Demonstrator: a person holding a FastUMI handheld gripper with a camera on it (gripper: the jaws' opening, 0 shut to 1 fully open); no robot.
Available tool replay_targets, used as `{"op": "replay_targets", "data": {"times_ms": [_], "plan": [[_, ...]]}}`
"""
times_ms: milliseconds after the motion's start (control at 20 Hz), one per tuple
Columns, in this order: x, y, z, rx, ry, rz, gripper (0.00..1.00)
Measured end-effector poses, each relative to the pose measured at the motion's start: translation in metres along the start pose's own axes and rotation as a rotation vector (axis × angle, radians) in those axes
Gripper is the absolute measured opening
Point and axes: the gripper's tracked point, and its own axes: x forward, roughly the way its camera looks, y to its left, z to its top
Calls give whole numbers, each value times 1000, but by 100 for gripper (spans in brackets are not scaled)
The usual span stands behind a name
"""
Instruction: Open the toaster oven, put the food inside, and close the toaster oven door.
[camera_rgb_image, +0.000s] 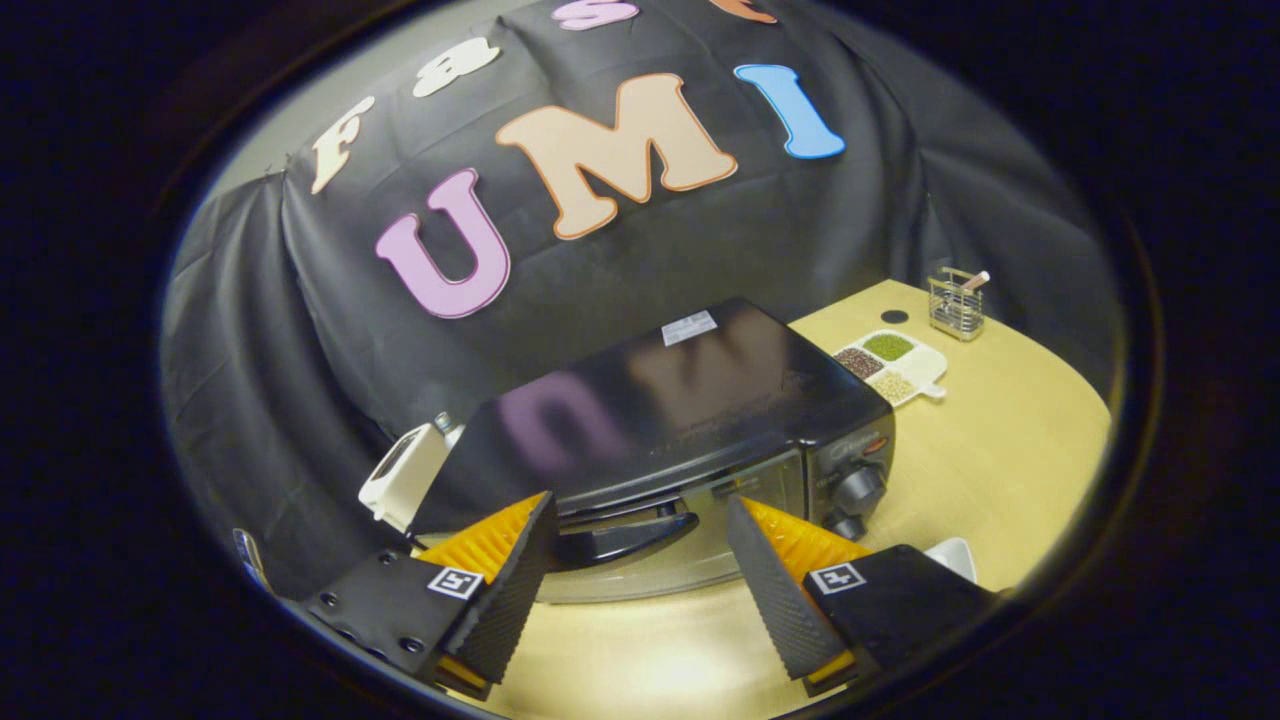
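A black toaster oven (690, 400) stands on the wooden table (1000, 470), seen from above and in front. Its glass door is closed, and the black door handle (620, 540) runs along the door's top edge. My gripper (640, 515) is open, with the handle lying between its two fingers at their tips; neither finger presses on it. Two round knobs (858, 490) sit on the oven's right panel. A white dish rim (950, 556) peeks out beside the right finger; what it holds is hidden.
A white divided tray of beans and grains (890, 365) lies behind the oven on the right. A wire basket holder (955, 305) stands at the table's far corner. A white device (405, 478) leans at the oven's left side.
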Motion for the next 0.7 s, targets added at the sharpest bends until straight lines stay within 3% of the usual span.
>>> {"op": "replay_targets", "data": {"times_ms": [300, 700], "plan": [[-11, 7, 13, -74, -38, 4, 100], [-94, 57, 94, -202, -215, 88, 95]]}}
